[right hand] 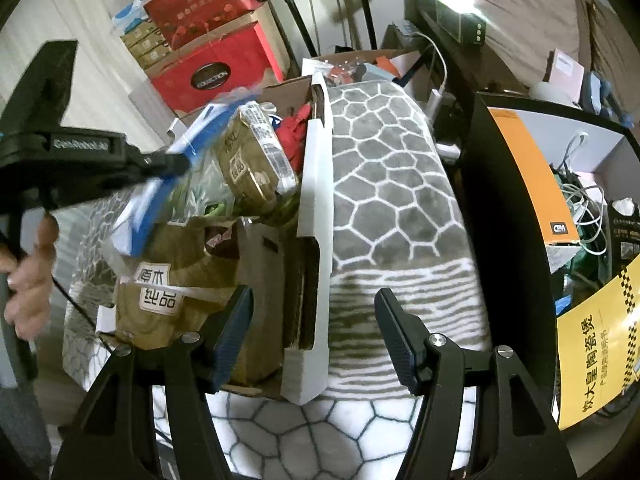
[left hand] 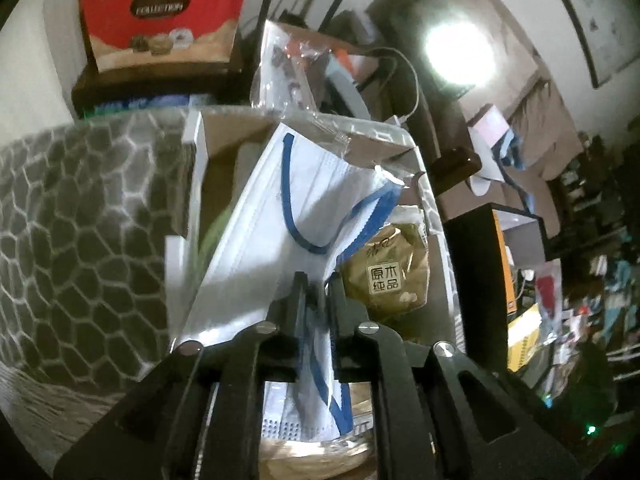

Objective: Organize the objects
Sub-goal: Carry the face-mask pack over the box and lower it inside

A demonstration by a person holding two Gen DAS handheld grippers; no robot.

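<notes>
A clear pack of white face masks with blue ear loops (left hand: 280,208) lies tilted over an open cardboard box (left hand: 240,128). My left gripper (left hand: 318,280) is shut on the pack's lower end, its jaws only narrowly apart with the pack between them. From the right wrist view, the left gripper (right hand: 180,164) reaches in from the left with the mask pack (right hand: 140,208) at its tip, and a person's hand (right hand: 28,280) grips its handle. Brown tissue packs (left hand: 386,272) (right hand: 160,292) fill the box (right hand: 260,264). My right gripper (right hand: 314,294) stands open and empty over the box's white foam edge (right hand: 316,184).
A grey honeycomb-patterned blanket (right hand: 380,160) lies under and around the box. Red gift boxes (right hand: 212,72) are stacked behind it. A black shelf with an orange carton (right hand: 532,184), cables and a yellow box (right hand: 596,344) stands at the right. A second cluttered carton (right hand: 360,68) sits further back.
</notes>
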